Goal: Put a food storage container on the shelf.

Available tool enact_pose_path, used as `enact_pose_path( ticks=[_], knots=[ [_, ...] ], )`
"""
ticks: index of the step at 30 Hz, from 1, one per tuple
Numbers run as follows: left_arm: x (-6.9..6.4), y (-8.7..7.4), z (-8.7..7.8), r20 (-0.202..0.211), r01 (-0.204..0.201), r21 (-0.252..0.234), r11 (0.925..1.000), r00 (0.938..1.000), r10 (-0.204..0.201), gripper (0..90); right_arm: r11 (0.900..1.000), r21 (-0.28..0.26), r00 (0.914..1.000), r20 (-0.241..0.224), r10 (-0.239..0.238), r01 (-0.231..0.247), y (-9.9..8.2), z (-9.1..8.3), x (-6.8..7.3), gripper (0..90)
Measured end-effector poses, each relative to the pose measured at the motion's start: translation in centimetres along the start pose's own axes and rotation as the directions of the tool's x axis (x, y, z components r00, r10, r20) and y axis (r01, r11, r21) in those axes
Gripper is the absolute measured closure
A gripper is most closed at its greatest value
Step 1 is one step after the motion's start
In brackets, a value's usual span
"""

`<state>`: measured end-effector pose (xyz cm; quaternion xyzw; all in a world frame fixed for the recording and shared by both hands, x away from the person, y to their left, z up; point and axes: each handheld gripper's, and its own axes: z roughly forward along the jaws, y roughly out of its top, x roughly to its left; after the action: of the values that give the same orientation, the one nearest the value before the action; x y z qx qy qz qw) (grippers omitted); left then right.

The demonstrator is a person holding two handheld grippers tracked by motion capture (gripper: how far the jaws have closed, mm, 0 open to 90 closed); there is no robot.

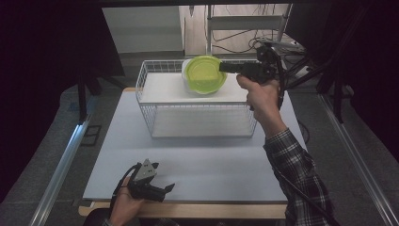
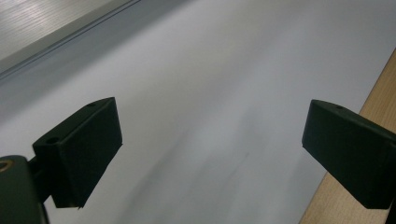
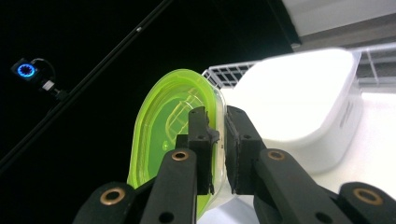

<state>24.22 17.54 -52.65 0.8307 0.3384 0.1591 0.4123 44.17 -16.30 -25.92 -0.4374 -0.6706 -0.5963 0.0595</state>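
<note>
One white table (image 1: 188,160) in a dark room carries one wire basket (image 1: 150,106), one white container (image 3: 299,98) on its top shelf, one green lid (image 1: 203,74) pinched above it by the right gripper (image 3: 216,140), and the left gripper (image 2: 210,154) spread near the table's front edge.

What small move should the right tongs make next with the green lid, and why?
Probably lift the green lid clear, since the right tongs pinch its edge and it is tilted off the white container on the wire rack.
</note>
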Motion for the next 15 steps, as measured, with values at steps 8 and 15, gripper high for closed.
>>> enact_pose_path(
  ticks=[8,15],
  knots=[
    [0.0,0.0,0.0,0.003,-0.003,-0.001,1.0,1.0,0.003,4.5,0.9996,-0.029,0.9988,0.049,0.007,-0.006,2.2,1.9,0.2,82.0],
    [0.0,0.0,0.0,0.007,-0.002,-0.005,1.0,1.0,0.002,4.5,0.9985,-0.052,0.9949,0.099,0.019,-0.014,3.5,3.4,-0.3,81.9]
  ],
)
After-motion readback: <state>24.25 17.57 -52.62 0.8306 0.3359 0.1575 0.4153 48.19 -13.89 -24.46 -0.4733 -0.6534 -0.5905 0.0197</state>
